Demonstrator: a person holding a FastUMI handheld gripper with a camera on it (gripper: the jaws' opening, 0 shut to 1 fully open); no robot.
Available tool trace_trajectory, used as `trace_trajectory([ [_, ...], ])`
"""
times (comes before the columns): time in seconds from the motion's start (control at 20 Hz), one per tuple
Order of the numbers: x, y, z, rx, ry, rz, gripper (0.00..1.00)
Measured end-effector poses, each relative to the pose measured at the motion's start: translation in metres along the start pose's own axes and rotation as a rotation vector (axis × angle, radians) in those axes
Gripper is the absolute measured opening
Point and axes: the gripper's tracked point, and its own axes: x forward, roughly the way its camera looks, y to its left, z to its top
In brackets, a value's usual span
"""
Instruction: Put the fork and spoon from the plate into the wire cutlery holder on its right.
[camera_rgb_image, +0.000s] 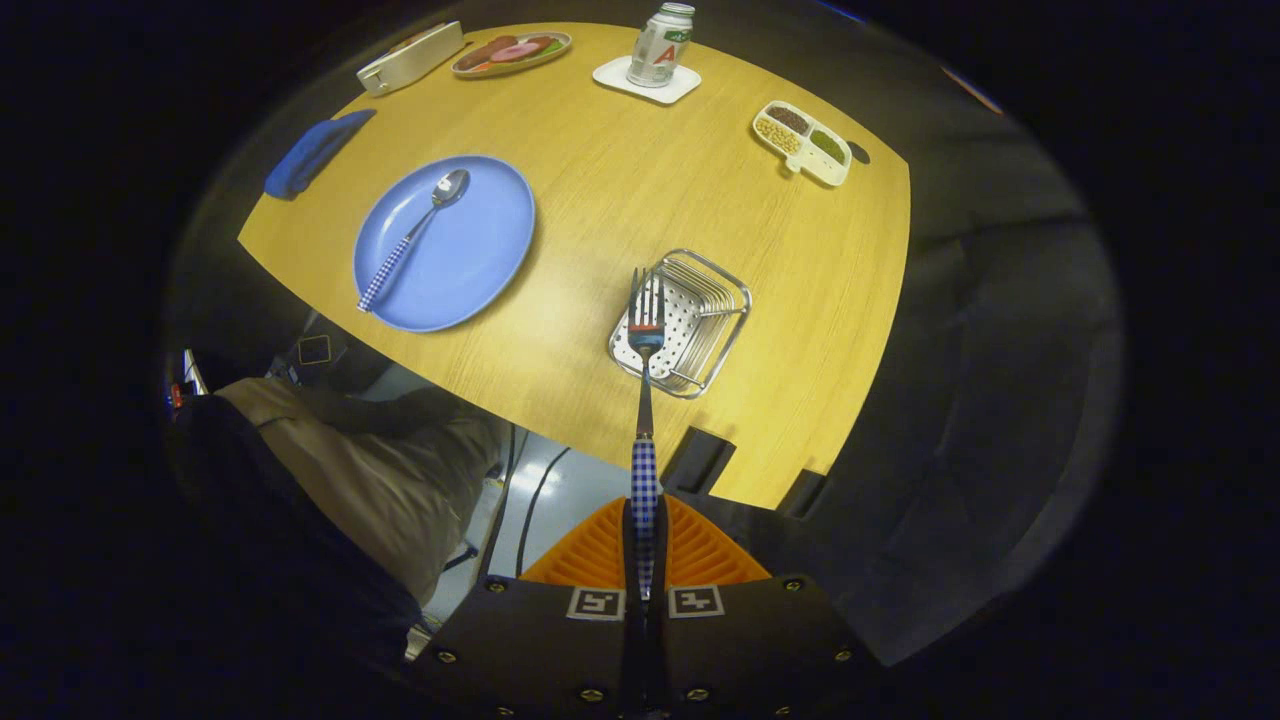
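Fork (645, 330) sits clamped by its checked handle in our gripper (645, 560), tines pointing straight ahead and its long axis in line with the fingers, held above the wire cutlery holder (700, 300) near the desk's (640, 180) near edge. We judge the fork step underway: next we lower it in, then fetch the spoon (410, 240) from the plate (480, 250).

Blue-checked handle on the fork (645, 400), same check on the spoon (412, 237); blue plate (470, 260), silver wire holder (700, 300) ahead, yellow-wood table (640, 190).

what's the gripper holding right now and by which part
The gripper is shut on the fork, pinching its checked handle; the tines point ahead over the wire cutlery holder.
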Motion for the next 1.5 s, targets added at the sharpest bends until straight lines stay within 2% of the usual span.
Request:
trace_trajectory([
  [0.15,0.009,-0.008,-0.004,0.010,0.071,0.040,0.02],
  [0.35,0.023,-0.025,0.009,0.010,0.131,0.034,0.02],
  [0.7,0.045,-0.021,0.035,0.054,0.237,0.140,0.01],
  [1.0,0.054,-0.027,0.046,0.063,0.311,0.163,0.11],
  [1.25,0.046,-0.033,0.057,0.092,0.257,0.163,0.13],
  [1.3,0.041,-0.033,0.059,0.103,0.238,0.172,0.30],
  [1.4,0.031,-0.038,0.060,0.130,0.184,0.165,0.35],
  [1.5,0.019,-0.038,0.061,0.170,0.120,0.154,0.35],
])
